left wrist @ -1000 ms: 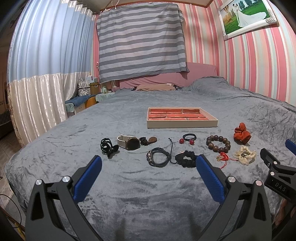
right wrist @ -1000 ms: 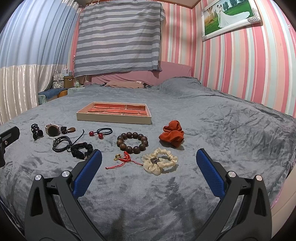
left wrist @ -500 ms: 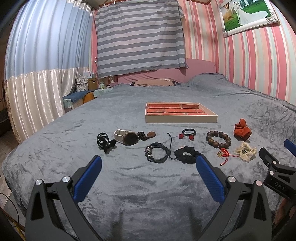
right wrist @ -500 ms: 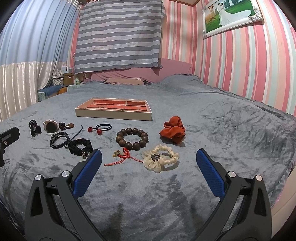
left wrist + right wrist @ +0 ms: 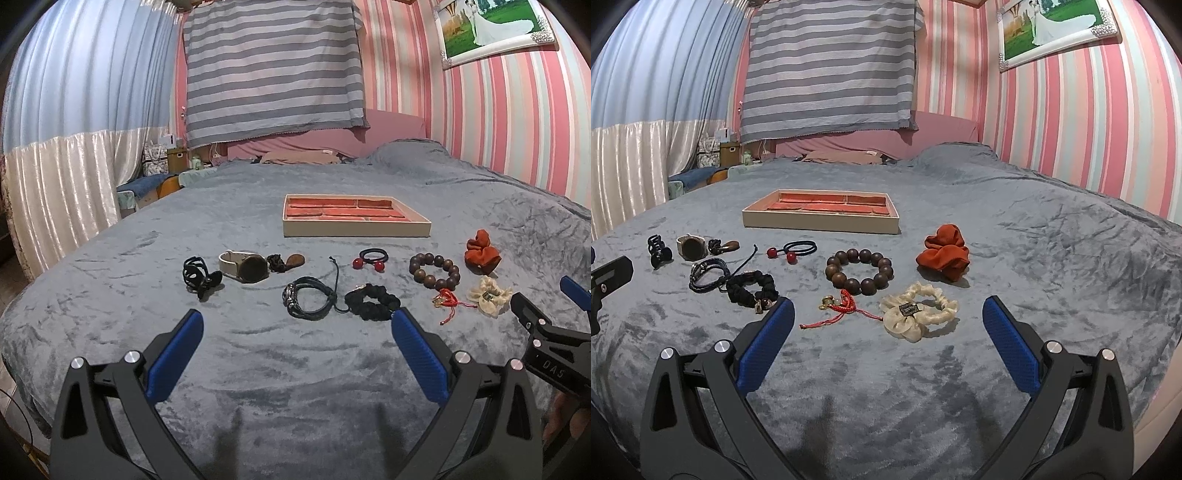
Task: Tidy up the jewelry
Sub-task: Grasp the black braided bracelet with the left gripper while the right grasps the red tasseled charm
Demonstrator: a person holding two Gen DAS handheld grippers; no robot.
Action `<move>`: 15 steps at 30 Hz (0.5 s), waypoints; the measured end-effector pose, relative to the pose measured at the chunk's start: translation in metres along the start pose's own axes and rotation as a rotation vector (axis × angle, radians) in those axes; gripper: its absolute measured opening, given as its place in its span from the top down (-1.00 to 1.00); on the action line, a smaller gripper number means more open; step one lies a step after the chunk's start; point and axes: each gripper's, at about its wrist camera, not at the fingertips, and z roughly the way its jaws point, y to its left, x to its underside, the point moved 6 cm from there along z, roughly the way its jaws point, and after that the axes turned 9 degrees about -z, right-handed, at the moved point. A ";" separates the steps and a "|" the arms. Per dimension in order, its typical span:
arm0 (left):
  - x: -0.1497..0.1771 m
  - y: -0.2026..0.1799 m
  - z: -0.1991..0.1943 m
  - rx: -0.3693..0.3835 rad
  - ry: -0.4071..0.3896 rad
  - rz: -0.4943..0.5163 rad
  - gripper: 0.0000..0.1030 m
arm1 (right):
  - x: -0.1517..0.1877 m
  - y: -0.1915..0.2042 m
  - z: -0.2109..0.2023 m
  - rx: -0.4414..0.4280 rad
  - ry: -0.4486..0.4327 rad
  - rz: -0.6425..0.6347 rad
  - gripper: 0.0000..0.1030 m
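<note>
Wooden bead bracelet (image 5: 859, 271) on bed (image 5: 1052, 258), between tray (image 5: 820, 221) and right claw (image 5: 888, 321): hard, rigid beads, likely slippery; pinch across one side of ring. Cream scrunchie (image 5: 918, 314) soft, light. Left claw (image 5: 295, 332) and right claw agape, empty.

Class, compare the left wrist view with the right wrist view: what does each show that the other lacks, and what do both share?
Only the left view shows the right gripper at its right edge. Only the right view shows the left gripper's black tip at its left edge. Both share the cream tray with red lining, the brown wooden bead bracelet and the rust-orange scrunchie.
</note>
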 end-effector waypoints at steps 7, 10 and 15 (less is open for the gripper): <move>-0.003 0.000 0.010 -0.002 0.011 0.007 -0.93 | -0.004 0.003 0.010 -0.003 0.017 -0.008 -0.92; -0.006 0.002 0.016 -0.006 0.020 0.006 -0.93 | -0.008 0.004 0.016 -0.011 0.024 -0.002 -0.92; -0.016 0.005 0.026 0.013 0.033 0.013 -0.93 | -0.016 0.008 0.028 -0.026 0.037 0.000 -0.92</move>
